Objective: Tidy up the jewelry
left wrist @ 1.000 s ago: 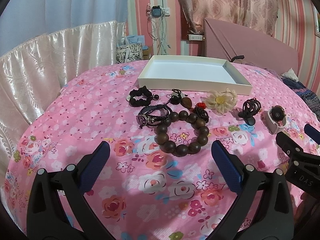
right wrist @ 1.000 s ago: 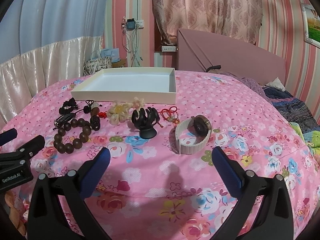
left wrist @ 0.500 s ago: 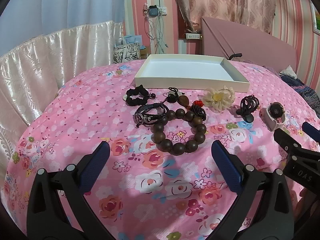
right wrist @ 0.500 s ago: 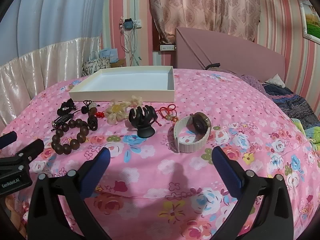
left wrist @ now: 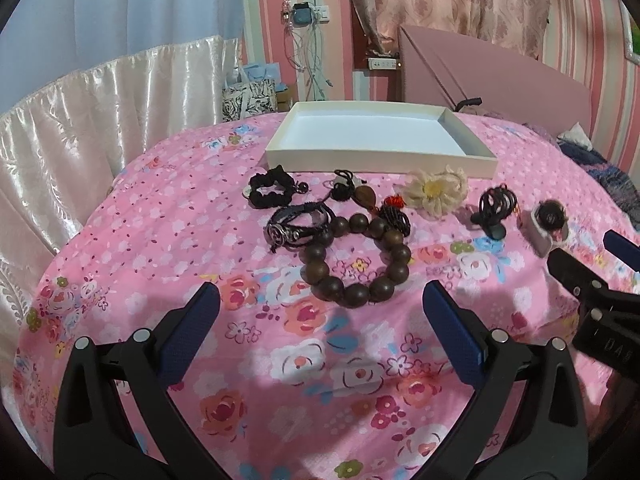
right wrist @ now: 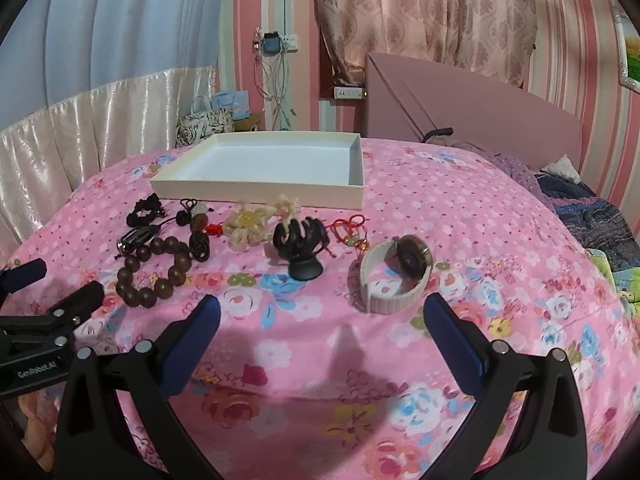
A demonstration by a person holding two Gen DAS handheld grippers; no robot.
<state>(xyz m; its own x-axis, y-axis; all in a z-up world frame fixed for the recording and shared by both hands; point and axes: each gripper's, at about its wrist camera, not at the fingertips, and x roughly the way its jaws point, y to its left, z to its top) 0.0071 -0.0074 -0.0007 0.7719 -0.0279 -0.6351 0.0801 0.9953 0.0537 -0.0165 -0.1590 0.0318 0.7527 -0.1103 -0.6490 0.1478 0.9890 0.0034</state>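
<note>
Both hand-held grippers, left (left wrist: 320, 328) and right (right wrist: 322, 330), hover released and empty above the bed (right wrist: 480, 216); every jewelry piece, including the bead bracelet (left wrist: 356, 260), lies outside the empty white tray (right wrist: 264, 192).

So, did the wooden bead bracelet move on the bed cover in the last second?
No. The wooden bead bracelet lies on the same printed flowers, against the black leather bracelet, before the white tray. Only the camera shifted.

Left gripper (left wrist: 320, 328) fingers (left wrist: 188, 332) spread wide before the bead bracelet (left wrist: 356, 260); white tray (left wrist: 380, 156) sits beyond
</note>
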